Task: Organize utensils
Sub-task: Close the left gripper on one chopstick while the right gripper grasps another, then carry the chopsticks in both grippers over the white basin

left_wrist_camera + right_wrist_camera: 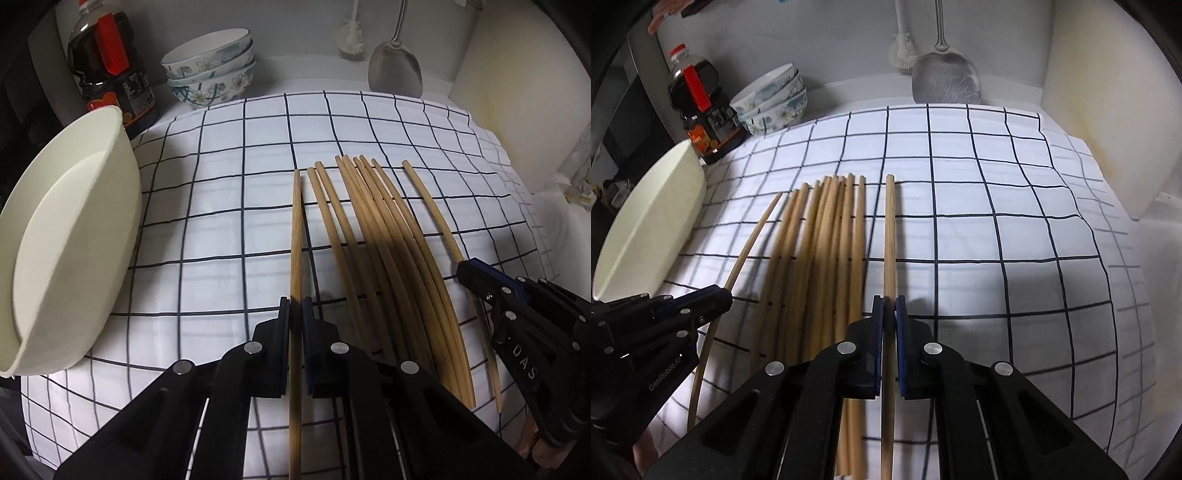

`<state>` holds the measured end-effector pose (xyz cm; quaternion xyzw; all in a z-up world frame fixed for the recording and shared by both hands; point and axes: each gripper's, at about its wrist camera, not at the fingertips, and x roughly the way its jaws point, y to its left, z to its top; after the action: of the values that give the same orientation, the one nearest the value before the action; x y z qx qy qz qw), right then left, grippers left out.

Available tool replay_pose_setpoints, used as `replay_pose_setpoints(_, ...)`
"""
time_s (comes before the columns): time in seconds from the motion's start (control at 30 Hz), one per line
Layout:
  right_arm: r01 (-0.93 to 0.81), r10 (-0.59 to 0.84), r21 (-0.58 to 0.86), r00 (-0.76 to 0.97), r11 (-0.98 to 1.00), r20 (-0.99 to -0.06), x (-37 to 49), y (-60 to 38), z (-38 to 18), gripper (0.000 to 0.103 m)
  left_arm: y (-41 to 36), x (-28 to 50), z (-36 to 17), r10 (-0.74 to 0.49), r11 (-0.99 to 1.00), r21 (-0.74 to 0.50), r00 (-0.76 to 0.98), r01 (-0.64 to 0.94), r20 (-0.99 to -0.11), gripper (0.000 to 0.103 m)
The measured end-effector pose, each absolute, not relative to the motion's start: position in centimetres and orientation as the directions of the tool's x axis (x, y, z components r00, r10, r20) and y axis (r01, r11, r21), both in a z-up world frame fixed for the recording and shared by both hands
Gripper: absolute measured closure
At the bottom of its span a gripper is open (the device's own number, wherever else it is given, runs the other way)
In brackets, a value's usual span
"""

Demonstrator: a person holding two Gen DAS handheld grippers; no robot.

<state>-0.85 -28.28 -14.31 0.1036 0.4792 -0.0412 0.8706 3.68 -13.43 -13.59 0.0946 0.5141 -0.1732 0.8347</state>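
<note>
Several bamboo chopsticks (384, 236) lie side by side on a white checked cloth (229, 206); they also show in the right wrist view (827, 251). My left gripper (295, 306) is shut on one chopstick (296, 236) at the left of the bundle. My right gripper (889, 306) is shut on one chopstick (889, 236) at the right of the bundle. The right gripper also shows in the left wrist view (466, 271), and the left gripper in the right wrist view (720, 295). A cream bowl (70, 251) stands left of the chopsticks.
A dark sauce bottle (107, 70) and stacked flowered bowls (210, 70) stand at the back left. A metal spatula (395, 66) and a white brush (350, 37) hang at the back wall. A pale board (517, 92) stands at the right.
</note>
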Motion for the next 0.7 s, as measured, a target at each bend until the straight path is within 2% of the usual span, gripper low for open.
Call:
replay_pose_setpoints(0.4,0.133,0.082,0.204,0.611,0.97,-0.788,-1.6,-23.4,-7.5,0.097,-8.3,3.4,-6.0,-0.284,0.904,-0.08,0.45,0.42,-0.847,0.096)
replay_pose_setpoints(0.7,-0.007,0.185,0.239,0.652,0.971,-0.736,2.4,-15.5,-3.4,0.097,1.1,5.8,-1.3,-0.252,0.95,-0.095,0.552,0.297,-0.795,0.096)
